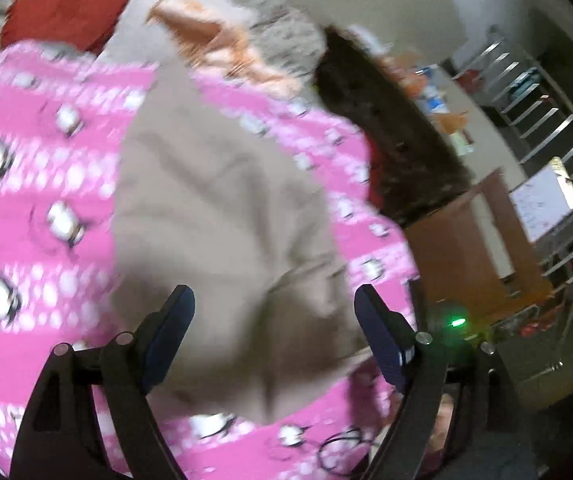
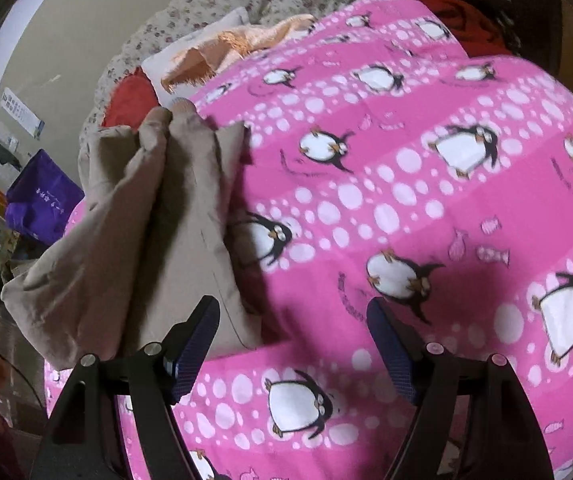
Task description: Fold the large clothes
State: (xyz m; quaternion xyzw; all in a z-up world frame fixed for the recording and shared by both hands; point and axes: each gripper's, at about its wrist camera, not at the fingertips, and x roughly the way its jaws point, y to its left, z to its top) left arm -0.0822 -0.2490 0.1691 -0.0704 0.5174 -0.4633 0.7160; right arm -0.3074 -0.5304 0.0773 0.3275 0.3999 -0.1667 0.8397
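A beige garment [image 1: 222, 216] lies in loose folds on a pink penguin-print bed cover [image 1: 38, 184]. In the blurred left wrist view my left gripper [image 1: 274, 320] hangs over the near part of the garment, jaws wide apart, no cloth pinched between its blue pads. In the right wrist view the same beige garment [image 2: 158, 240] lies bunched at the left of the pink cover [image 2: 426, 208]. My right gripper [image 2: 292, 332] stands open just above the cover, its left finger [image 2: 196, 344] beside the garment's near edge, nothing between the pads.
At the head of the bed lie a red cushion [image 1: 66, 4], a white pillow [image 2: 206, 32] and peach cloth [image 2: 238, 44]. A dark fuzzy blanket [image 1: 386, 120] borders the bed edge. A cardboard box [image 1: 474, 256] and metal rack [image 1: 546, 128] stand beyond. A purple bag [image 2: 42, 196] sits on the floor.
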